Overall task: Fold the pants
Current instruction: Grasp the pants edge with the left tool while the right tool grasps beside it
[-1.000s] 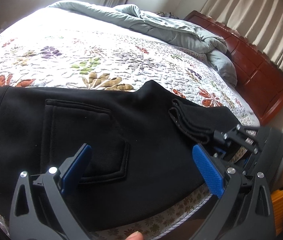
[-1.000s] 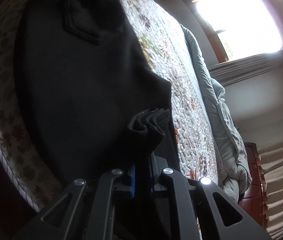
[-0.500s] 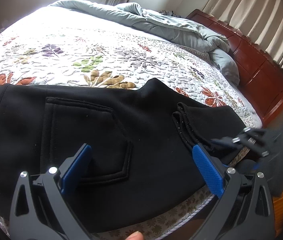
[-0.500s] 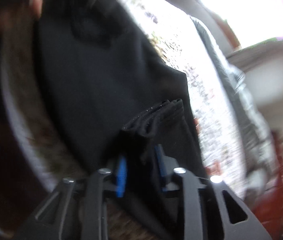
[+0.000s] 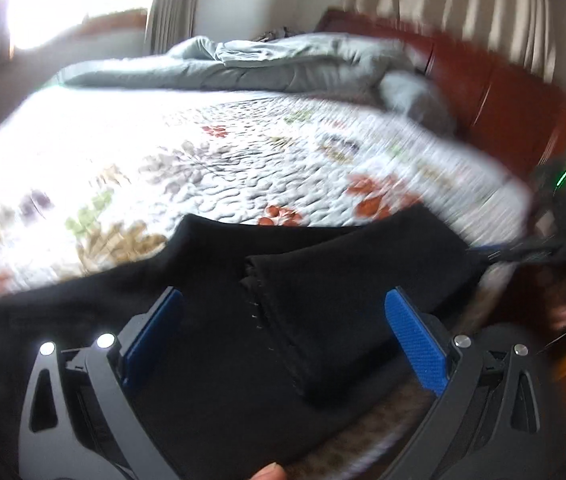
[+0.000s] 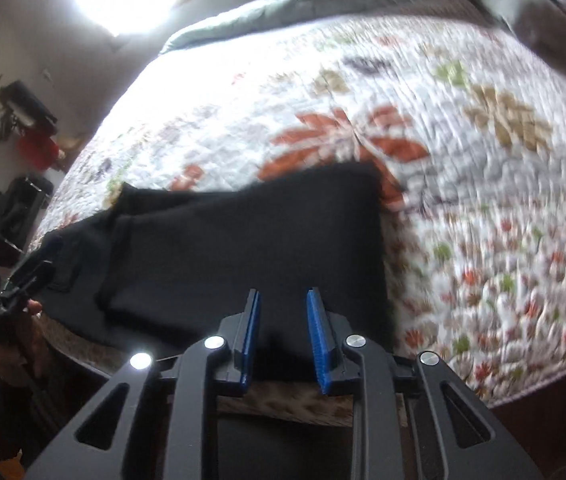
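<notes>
Black pants (image 5: 343, 264) lie folded along the near edge of a bed, the leg ends doubled back over the seat part. My left gripper (image 5: 283, 296) hovers wide open just above the fold, its blue pads (image 5: 415, 344) touching nothing. Seen from the other side, the pants (image 6: 243, 240) form a flat dark rectangle. My right gripper (image 6: 283, 292) sits at their near edge with its jaws closing on a narrow gap that holds no cloth. The right gripper (image 5: 543, 248) also shows blurred at the bed's right corner. The left gripper (image 6: 15, 288) shows at the far left.
The pants rest on a white floral quilt (image 5: 243, 152). A grey duvet (image 5: 283, 64) is heaped at the far side beside a red-brown headboard (image 5: 503, 92). The bed edge (image 6: 283, 400) runs just under my right gripper. Dark items (image 6: 15, 208) stand past the bed's far-left corner.
My right gripper let go of the folded leg ends, drew back off the bed edge and rolled upright. The leg ends now lie flat. My left gripper slid right along the pants, still open.
</notes>
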The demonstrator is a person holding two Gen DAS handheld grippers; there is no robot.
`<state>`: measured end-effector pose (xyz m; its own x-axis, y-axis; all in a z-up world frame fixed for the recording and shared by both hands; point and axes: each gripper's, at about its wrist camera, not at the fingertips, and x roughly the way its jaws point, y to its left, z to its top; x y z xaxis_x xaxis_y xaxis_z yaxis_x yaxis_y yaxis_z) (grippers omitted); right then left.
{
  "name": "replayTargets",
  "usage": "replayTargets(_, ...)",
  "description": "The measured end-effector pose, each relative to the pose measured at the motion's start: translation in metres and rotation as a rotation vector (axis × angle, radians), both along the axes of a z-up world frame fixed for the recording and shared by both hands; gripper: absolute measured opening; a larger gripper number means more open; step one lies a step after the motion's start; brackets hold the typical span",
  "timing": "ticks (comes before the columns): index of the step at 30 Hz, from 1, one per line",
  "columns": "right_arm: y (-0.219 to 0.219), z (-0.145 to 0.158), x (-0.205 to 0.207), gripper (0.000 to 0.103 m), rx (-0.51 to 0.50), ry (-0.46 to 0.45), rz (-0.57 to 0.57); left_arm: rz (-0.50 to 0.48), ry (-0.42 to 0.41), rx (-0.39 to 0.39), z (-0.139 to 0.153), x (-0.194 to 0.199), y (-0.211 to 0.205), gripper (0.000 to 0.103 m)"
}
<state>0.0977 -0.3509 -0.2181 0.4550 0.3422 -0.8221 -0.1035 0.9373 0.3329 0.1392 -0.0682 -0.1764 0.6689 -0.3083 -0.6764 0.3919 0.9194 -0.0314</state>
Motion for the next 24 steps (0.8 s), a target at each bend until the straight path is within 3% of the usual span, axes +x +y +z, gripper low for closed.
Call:
replayTargets(3, 0.001, -0.010, 0.000, 0.023, -0.014, 0.023, 0.029, 0.037, 0.015, 0.226, -0.028, 0.003, -0.029, 0.100)
replayTargets(5, -0.006, -0.007, 0.000, 0.023, 0.017, 0.022, 0.035, 0.033, 0.051, 0.269, -0.041, 0.004, -0.032, 0.100)
replayTargets(10, -0.027, 0.017, 0.032, 0.025, 0.159, -0.047, -0.015, 0.048, 0.096, 0.234, -0.046, 0.011, -0.021, 0.101)
replayTargets(15, -0.039, -0.005, 0.084, 0.023, 0.285, 0.007, -0.070, 0.063, 0.138, 0.192, -0.053, 0.014, -0.019, 0.101)
replayTargets(16, -0.041, -0.013, 0.089, 0.022, 0.285, 0.027, -0.080, 0.067, 0.147, 0.181, -0.054, 0.014, -0.018, 0.101)
replayTargets(18, -0.042, -0.025, 0.092, 0.010, 0.253, 0.062, -0.080, 0.079, 0.173, 0.153, -0.057, 0.016, -0.015, 0.101)
replayTargets(19, -0.043, -0.025, 0.091, 0.009, 0.252, 0.063, -0.078, 0.082, 0.180, 0.145, -0.058, 0.016, -0.014, 0.101)
replayTargets(24, -0.033, 0.016, 0.071, 0.023, 0.252, -0.011, -0.020, 0.106, 0.212, 0.067, -0.038, 0.006, -0.002, 0.100)
